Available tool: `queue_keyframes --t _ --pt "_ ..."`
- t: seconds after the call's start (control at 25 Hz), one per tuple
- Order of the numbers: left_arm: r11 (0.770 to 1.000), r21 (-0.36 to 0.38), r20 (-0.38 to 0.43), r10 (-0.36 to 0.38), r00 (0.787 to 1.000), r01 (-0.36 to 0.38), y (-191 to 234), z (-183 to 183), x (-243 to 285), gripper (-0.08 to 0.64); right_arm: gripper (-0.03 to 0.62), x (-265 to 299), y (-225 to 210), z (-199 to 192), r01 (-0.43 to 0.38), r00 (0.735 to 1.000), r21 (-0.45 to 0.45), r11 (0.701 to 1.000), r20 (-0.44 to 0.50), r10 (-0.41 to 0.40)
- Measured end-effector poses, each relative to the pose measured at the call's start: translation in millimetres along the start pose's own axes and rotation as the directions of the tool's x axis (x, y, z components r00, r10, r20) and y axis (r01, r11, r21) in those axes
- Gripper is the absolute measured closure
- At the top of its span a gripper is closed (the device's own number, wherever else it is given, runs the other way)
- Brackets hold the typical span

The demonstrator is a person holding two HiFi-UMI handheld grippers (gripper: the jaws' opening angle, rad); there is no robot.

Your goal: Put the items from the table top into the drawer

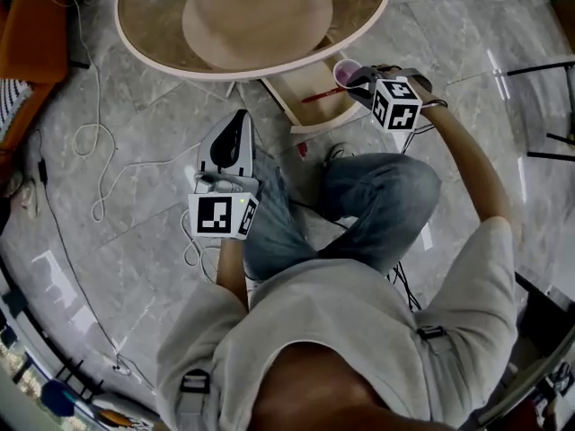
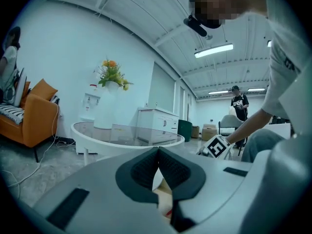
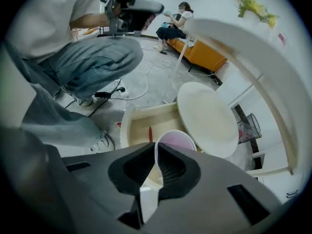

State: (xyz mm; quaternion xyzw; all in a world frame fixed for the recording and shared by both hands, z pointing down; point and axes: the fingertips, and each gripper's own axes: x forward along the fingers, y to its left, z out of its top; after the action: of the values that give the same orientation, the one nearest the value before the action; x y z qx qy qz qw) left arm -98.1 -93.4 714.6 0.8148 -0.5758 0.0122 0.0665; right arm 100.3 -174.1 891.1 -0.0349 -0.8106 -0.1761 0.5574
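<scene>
Head view: pink cup (image 1: 348, 72) upright, mouth up, over drawer (image 1: 296, 81).

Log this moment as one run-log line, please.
right tongs: shut on cup rim | cup: above open drawer | left tongs: shut, empty | drawer: red stick inside

Cube (image 1: 223, 214) on left claw (image 1: 239, 120): black-and-white square marker, no letters or digits.
Cube (image 1: 396, 103) on right claw (image 1: 359, 81): same kind of marker, no characters.
Shirt (image 2: 239, 103) of a person far beyond the left claw's tips, rightward: white print, illegible.
Legible text: 0 items.
</scene>
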Motion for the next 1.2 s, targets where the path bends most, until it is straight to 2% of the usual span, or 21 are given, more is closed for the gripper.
queue_keyframes --t 0.12,0.24,0.4,0.48,0.56,0.64,0.8,0.96,1.08,1.2 --pt "0.999 0.013 -0.009 0.038 0.999 -0.038 7 -1 -10 0.545 0.555 44 0 -11 -0.062 0.996 -0.028 0.998 -0.071 0.06" --pt "0.997 0.024 -0.014 0.072 0.997 -0.072 13 -2 -17 0.545 0.554 78 -2 -22 -0.095 0.981 -0.113 0.989 -0.177 0.074" --pt "0.994 0.038 -0.023 0.105 0.994 -0.104 18 -2 -28 0.545 0.554 107 0 -29 -0.148 0.945 -0.289 0.946 -0.322 0.049" --pt "0.993 0.039 -0.026 0.114 0.993 -0.113 20 -1 -31 0.545 0.554 118 -1 -26 -0.158 0.937 -0.343 0.926 -0.347 0.031" --pt "0.992 0.041 -0.03 0.124 0.992 -0.122 23 -1 -35 0.545 0.541 127 -1 -17 -0.149 0.944 -0.341 0.928 -0.327 0.032" --pt "0.991 0.042 -0.032 0.128 0.991 -0.127 26 -1 -38 0.545 0.399 131 2 -7 -0.15 0.952 -0.32 0.936 -0.303 0.049" --pt "0.992 0.037 -0.027 0.122 0.992 -0.121 25 -3 -38 0.545 0.399 127 4 10 -0.121 0.973 -0.308 0.944 -0.227 0.051" --pt "0.995 0.03 -0.019 0.1 0.995 -0.099 21 -4 -34 0.545 0.399 116 2 25 -0.078 0.989 -0.24 0.968 -0.142 0.045" --pt "0.996 0.022 -0.014 0.091 0.996 -0.09 20 -5 -33 0.545 0.424 107 2 27 -0.05 0.995 -0.174 0.983 -0.095 0.034" --pt "0.997 0.018 -0.006 0.08 0.997 -0.08 20 -3 -32 0.545 0.489 89 -5 29 0.008 1.0 -0.068 0.998 -0.027 -0.01"
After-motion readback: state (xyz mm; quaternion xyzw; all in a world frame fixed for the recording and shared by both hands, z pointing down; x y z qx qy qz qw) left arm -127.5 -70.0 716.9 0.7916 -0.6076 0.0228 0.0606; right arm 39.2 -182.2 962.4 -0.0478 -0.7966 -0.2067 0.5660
